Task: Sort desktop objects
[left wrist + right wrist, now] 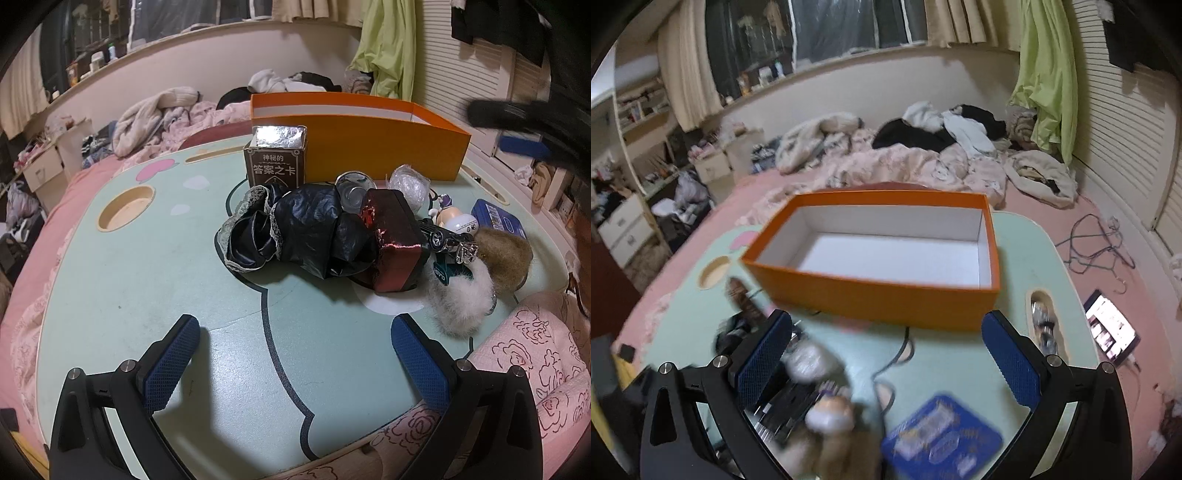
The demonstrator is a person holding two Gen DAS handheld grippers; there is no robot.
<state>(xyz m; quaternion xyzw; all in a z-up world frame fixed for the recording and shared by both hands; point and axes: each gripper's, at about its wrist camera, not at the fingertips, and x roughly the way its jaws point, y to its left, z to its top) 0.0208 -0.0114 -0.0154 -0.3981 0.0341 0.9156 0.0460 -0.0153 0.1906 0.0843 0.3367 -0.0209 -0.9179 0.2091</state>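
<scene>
Bedroom clutter surrounds a pale green surface (pixel 147 280). Both jaws stand wide and hold nothing: the left gripper (pixel 295 354) faces the pile, red box (pixel 395 240) at 1 o'clock; the right gripper (pixel 886 354) hovers before the empty orange box (pixel 886 295) at 12 o'clock. Sorting seems barely begun; next comes choosing one object to grasp.

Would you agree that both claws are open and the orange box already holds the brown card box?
Not quite: the orange box is empty, as the right wrist view shows; the brown card box stands on the table beside it. Both claws are open.
</scene>
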